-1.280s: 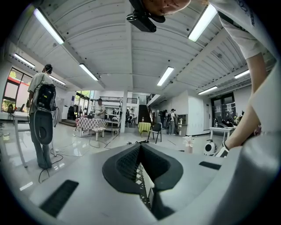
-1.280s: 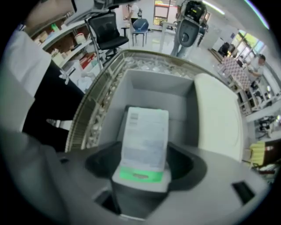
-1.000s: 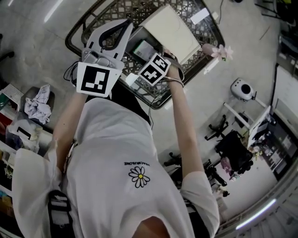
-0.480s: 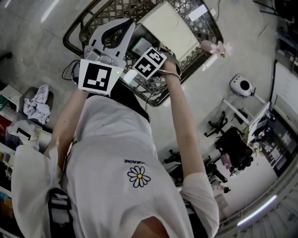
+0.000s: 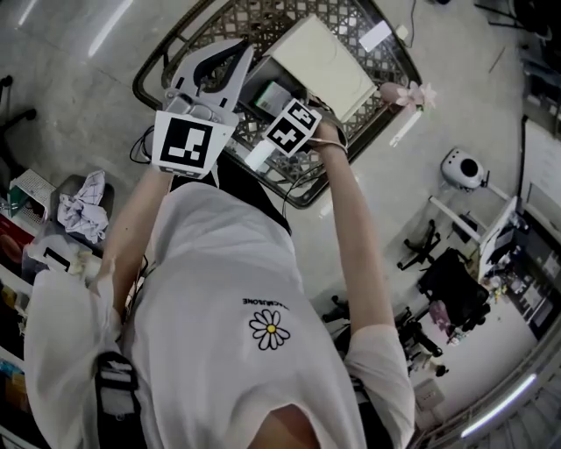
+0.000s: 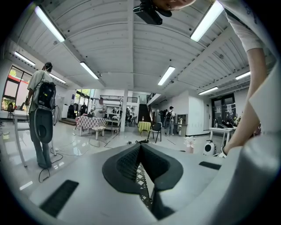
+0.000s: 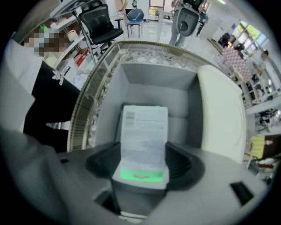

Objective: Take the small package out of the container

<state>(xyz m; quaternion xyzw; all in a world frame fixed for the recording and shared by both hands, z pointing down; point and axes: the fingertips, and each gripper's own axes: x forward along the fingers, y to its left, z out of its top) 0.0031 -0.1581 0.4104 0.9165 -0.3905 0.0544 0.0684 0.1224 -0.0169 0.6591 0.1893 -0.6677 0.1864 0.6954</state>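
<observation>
Head view showed a round lattice table (image 5: 346, 22) at 12 o'clock on a pale, glossy floor, with office chairs (image 5: 447, 285) toward 4 o'clock. A grey container (image 7: 149, 88) sat on the table, its white lid (image 7: 221, 114) at 3 o'clock in the right gripper view. The right gripper (image 7: 142, 163) pinched the small package (image 7: 145, 132) at the container's open mouth. The left gripper (image 6: 139, 151), jaws pressed together and empty, pointed into a strip-lit hall.

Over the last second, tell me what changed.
Nothing clearly moved. The right gripper stays shut on the small package, which stands upright at the container. The left gripper stays shut and empty beside it. Only the head view's framing shifted slightly.
</observation>
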